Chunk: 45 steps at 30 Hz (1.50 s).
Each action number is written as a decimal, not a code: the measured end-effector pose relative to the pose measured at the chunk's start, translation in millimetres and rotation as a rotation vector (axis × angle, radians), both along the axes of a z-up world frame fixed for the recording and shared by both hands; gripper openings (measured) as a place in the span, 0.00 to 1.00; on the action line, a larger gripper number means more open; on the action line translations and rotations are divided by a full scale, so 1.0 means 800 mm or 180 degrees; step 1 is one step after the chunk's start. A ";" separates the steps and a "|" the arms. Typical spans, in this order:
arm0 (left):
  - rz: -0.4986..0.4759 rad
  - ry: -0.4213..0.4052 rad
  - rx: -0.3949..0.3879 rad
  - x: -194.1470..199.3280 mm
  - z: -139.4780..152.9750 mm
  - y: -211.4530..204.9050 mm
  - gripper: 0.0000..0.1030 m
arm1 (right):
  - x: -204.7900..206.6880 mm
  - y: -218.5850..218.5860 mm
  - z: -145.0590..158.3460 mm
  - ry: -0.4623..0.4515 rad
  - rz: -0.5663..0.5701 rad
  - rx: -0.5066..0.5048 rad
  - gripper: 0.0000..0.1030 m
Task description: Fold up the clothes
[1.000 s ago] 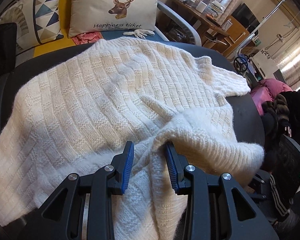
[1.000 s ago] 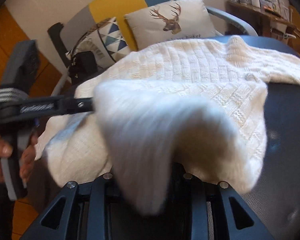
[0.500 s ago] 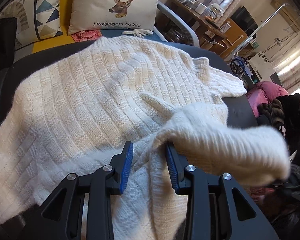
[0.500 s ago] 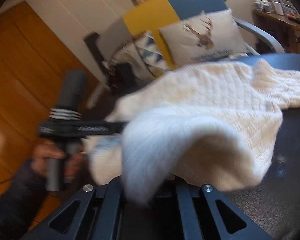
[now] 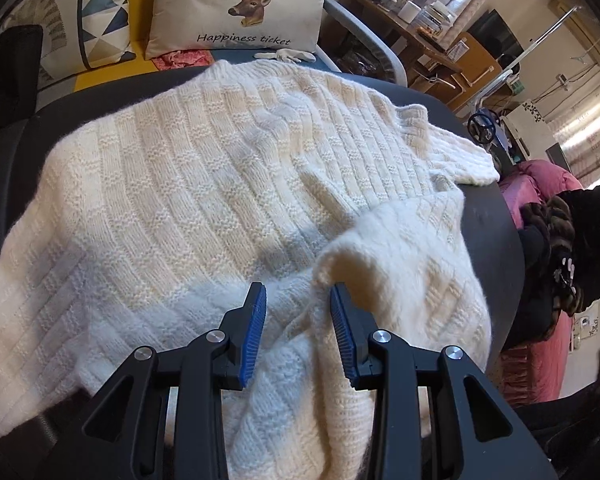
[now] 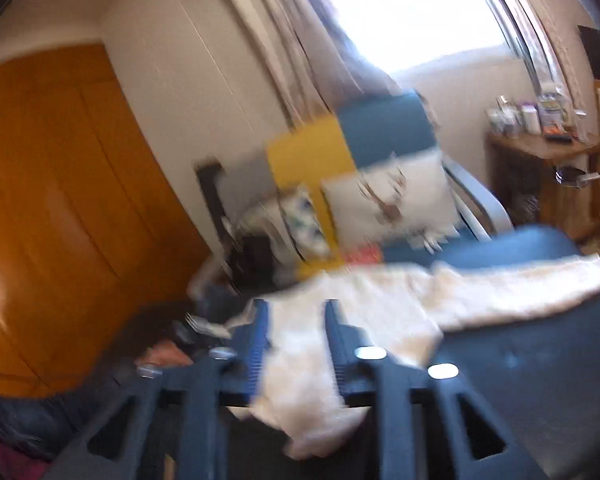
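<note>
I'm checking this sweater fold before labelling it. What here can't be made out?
- Right tool: jaws opening, sweater between them; motion blur hides any contact, right wrist view.
- Sweater's near hem: cut off by the bottom edge, behind the left tool, left wrist view.
- Deer pillow print: smeared, right wrist view.

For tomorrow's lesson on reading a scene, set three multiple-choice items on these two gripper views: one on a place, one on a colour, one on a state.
1. Where does the deer pillow sit?
A. Beyond the sweater's far edge
B. Under the sweater
C. On the floor

2. What colour are the left gripper pads?
A. Red
B. Blue
C. Green

3. How does the white sweater lie?
A. Rolled into a ball
B. On a hanger
C. Spread out, one part turned over near the gripper

Answers:
1. A: it leans on the seat behind the sweater.
2. B: both inner faces are blue.
3. C: the body lies flat on the dark table, with one part doubled over.
</note>
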State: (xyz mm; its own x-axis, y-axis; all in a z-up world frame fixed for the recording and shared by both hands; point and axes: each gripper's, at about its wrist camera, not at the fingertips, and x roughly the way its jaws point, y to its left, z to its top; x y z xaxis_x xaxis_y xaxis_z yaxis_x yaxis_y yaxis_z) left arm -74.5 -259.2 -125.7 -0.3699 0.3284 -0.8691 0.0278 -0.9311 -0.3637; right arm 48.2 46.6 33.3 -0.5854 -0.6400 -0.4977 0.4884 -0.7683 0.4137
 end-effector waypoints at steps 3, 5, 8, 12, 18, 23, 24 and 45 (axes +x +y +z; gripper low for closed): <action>-0.0018 -0.0009 -0.0016 0.002 -0.001 0.004 0.35 | -0.014 -0.022 -0.082 -0.0577 0.0036 0.0290 0.31; -0.0027 -0.0013 -0.0025 0.004 -0.001 0.005 0.35 | -0.023 -0.033 -0.140 -0.1024 0.0115 0.0256 0.31; -0.0015 -0.0018 -0.0017 0.008 -0.001 0.003 0.35 | -0.030 -0.043 -0.213 -0.1604 0.0170 0.0000 0.31; 0.0019 -0.0041 -0.0006 0.012 -0.002 -0.003 0.35 | -0.037 -0.048 -0.267 -0.2007 0.0102 -0.0425 0.41; 0.0056 -0.0081 0.0005 0.013 -0.007 -0.003 0.35 | -0.052 -0.077 -0.274 -0.2062 0.0132 -0.0524 0.46; 0.0039 -0.0082 0.0015 0.014 -0.008 -0.001 0.35 | -0.034 -0.106 -0.239 -0.1532 0.0293 0.0145 0.11; 0.0039 -0.0082 0.0025 0.016 -0.008 -0.001 0.35 | -0.031 -0.101 -0.229 -0.1460 0.0242 0.0062 0.10; -0.0108 0.0008 0.0220 0.041 0.009 -0.013 0.35 | 0.000 0.008 -0.160 -0.1300 -0.0534 0.0395 0.25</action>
State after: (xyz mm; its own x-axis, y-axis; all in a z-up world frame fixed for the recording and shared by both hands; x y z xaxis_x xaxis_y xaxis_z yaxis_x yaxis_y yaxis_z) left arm -41.7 -269.6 -118.1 -0.3597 0.3999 -0.8431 -0.0044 -0.9042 -0.4270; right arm 48.4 53.1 -94.7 -0.4157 -0.4742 -0.7761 0.1691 -0.8787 0.4464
